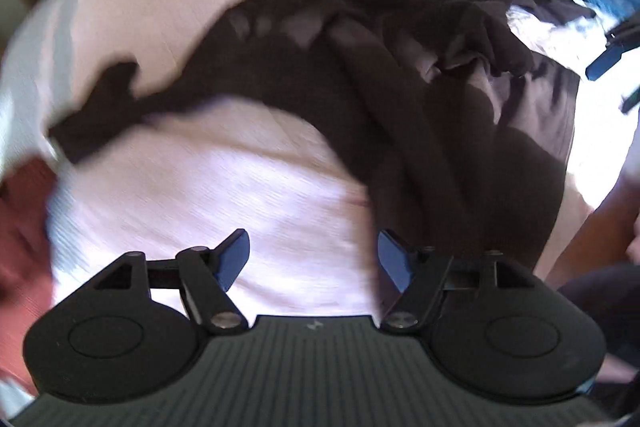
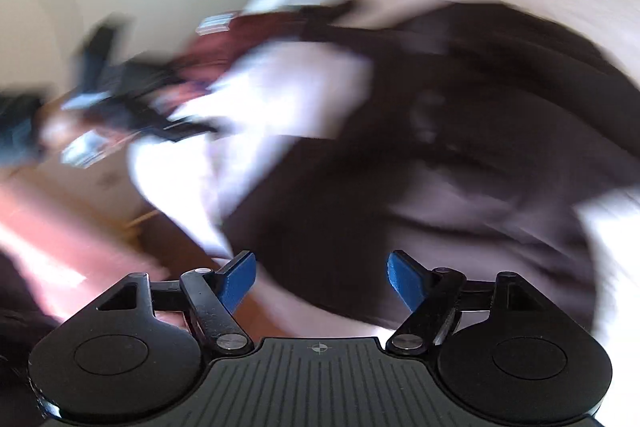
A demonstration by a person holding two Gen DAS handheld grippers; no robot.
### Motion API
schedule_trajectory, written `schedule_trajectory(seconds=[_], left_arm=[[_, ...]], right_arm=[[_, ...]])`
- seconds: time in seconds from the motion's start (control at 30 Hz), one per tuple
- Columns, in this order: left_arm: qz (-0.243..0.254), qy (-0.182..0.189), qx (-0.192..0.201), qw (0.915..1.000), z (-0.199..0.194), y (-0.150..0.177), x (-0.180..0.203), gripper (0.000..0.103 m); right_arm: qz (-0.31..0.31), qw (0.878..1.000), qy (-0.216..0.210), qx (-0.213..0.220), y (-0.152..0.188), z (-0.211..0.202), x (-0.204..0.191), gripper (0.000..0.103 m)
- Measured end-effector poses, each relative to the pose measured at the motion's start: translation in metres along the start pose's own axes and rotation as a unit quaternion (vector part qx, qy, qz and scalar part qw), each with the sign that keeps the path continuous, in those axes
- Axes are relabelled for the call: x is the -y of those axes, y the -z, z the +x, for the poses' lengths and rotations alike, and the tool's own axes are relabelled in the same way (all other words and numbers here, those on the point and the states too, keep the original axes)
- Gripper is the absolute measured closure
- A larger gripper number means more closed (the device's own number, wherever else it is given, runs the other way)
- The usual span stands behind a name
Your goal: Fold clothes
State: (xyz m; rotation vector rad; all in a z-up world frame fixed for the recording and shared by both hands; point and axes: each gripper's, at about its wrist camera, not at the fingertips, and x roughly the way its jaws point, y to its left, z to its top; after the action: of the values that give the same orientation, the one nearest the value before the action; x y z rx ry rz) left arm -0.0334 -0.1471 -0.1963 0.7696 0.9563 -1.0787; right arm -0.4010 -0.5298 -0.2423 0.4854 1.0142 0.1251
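A dark brown garment lies crumpled across a pale pink bedsheet, ahead of the left gripper and off to its right, one narrow sleeve-like end trailing away to the left. A rust-red cloth sits at the gripper's far left edge, and a blue-fingered tool shows at far right. The left gripper points steeply down over bare sheet, its blue fingers spread wide and gripping nothing. In the heavily blurred right wrist view, the right gripper tilts down over the same dark garment, jaws wide apart and empty. To its left lie a reddish cloth, wood-toned floor and an indistinct black object.
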Motion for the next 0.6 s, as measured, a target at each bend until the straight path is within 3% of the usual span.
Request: schedule_trajectory(seconds=[0.1,0.17,0.2,0.23,0.27,0.3,0.4,0.5,0.6], left_arm=[[-0.045,0.027,-0.035,0.998,0.039,0.0,0.007,0.036],[-0.063,0.041,-0.06,0.9954,0.06,0.001,0.013,0.045],[-0.067,0.048,-0.066,0.9944,0.065,0.002,0.016,0.059],[-0.065,0.058,-0.069,0.9938,0.067,0.002,0.019,0.078],[-0.06,0.065,-0.075,0.9933,0.067,0.002,0.022,0.089],[-0.055,0.065,-0.075,0.9935,0.061,0.001,0.024,0.099],[-0.045,0.025,-0.048,0.9975,0.02,0.001,0.018,0.099],[-0.079,-0.012,-0.036,0.9962,-0.026,0.01,-0.006,0.099],[-0.075,0.002,-0.069,0.9948,-0.037,0.025,-0.002,0.097]], right_arm=[[0.034,0.997,0.075,0.006,0.016,-0.008,0.068,0.027],[0.041,0.993,0.108,0.001,0.019,-0.003,0.1,0.027],[0.053,0.993,0.102,-0.007,0.017,0.008,0.11,0.027],[0.068,0.994,0.087,-0.017,0.016,0.017,0.12,0.03],[0.083,0.993,0.074,-0.03,0.017,0.024,0.128,0.061],[0.093,0.993,0.069,-0.038,0.02,0.024,0.13,0.101],[0.11,0.99,0.073,-0.044,0.023,0.005,0.126,0.101],[0.092,0.986,0.126,-0.061,0.037,-0.053,0.097,0.101],[0.116,0.974,0.166,-0.097,0.068,-0.098,0.08,0.101]])
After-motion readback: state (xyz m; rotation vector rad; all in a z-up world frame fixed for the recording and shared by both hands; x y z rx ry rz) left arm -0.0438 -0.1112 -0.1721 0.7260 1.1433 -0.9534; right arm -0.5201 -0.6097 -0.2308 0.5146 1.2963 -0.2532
